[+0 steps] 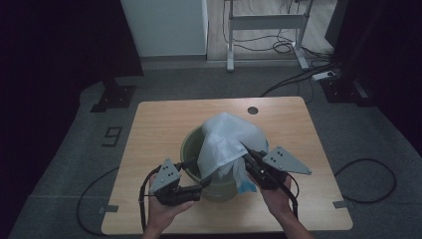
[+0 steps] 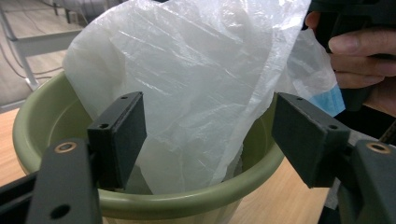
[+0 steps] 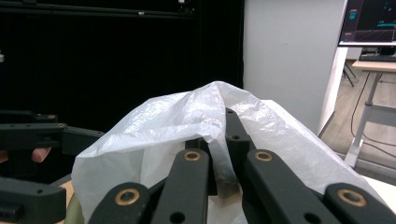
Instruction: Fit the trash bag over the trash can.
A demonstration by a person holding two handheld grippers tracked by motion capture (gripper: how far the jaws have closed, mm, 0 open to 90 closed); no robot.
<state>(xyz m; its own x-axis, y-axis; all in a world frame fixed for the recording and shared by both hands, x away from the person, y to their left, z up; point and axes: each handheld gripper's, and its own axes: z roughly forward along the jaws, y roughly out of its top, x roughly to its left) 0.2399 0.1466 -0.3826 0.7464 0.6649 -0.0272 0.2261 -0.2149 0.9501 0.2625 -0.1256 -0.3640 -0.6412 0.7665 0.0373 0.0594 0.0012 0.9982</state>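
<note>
Basically a bin-lining job: the right gripper, right of centre in the high view, is clamped tight on a fold of the white plastic bag and holds it up over the green bucket, which sits mid-table toward the lower edge of the frame. In the right gripper view the film drapes over the closed jaws, bag peaking mid-frame, so the pinch point itself is buried under plastic. The left gripper, lower left of the bucket, has jaws standing apart with nothing pressed between them; in the left gripper view they straddle the bucket's near rim with the bag hanging just beyond, pads clear of it. My read: right holds the bag aloft so left can take a second edge and spread the mouth over the rim. Hard to make out: where the bag's opening is, how much of it already sits inside the bucket, and what the small blue patch at the bag's lower right edge is. The wooden table is otherwise bare; light is dim.
</note>
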